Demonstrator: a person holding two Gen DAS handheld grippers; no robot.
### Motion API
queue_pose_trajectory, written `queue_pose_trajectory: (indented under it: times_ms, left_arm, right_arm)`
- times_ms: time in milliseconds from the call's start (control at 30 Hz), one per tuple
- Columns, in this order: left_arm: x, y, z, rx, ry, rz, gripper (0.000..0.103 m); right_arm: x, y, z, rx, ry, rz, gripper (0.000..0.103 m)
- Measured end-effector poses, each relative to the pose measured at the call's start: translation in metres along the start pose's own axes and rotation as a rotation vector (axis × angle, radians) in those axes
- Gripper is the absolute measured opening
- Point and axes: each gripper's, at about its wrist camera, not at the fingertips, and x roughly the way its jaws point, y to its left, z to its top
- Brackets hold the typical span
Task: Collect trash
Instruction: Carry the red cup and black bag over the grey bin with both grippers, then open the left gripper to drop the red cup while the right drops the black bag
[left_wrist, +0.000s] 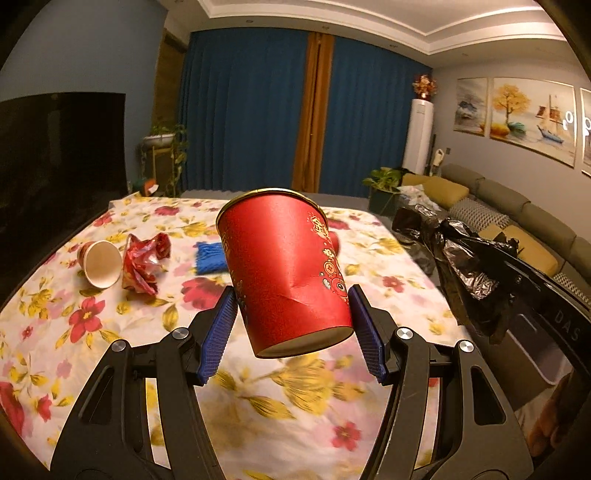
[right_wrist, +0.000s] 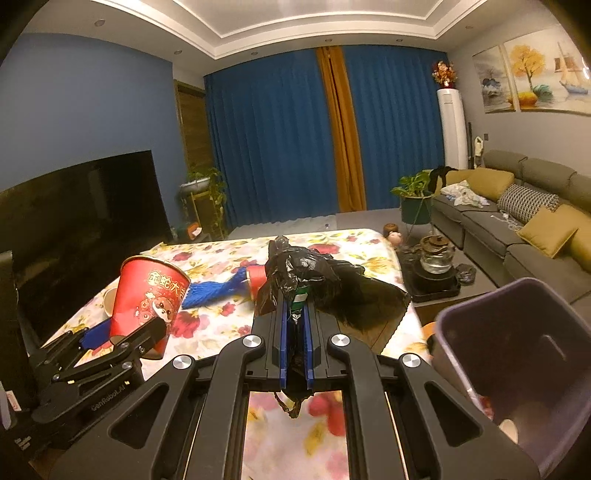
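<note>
Left gripper (left_wrist: 291, 325) clamping dented red cup (left_wrist: 284, 273), lifting clear of floral table (left_wrist: 74, 332). Right gripper (right_wrist: 295, 347) pinching black bag (right_wrist: 325, 284), likely readying for drop; bin (right_wrist: 517, 369) waiting alongside.

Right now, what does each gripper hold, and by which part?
The left gripper holds the red paper cup by its lower side walls, near the base. The right gripper is shut on a bunched part of the black plastic bag.
</note>
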Motion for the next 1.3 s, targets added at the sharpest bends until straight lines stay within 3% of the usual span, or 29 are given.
queue_pose_trajectory:
  times_ms: [467,1033,1300]
  left_arm:
    - [-0.030,-0.073,-0.012,0.076,-0.046,-0.136,0.060]
    - [-0.012,-0.181,-0.020,0.176,-0.045,-0.362,0.060]
    - [0.007,-0.214,-0.029,0.204,-0.015,-0.422,0.060]
  right_arm:
    - [-0.062,-0.056,-0.014,-0.006,-0.043,-0.127,0.008]
    - [-0.096,-0.135,-0.020,0.063,-0.099,-0.283,0.008]
    - [-0.098,-0.155,-0.022,0.080,-0.109,-0.311,0.008]
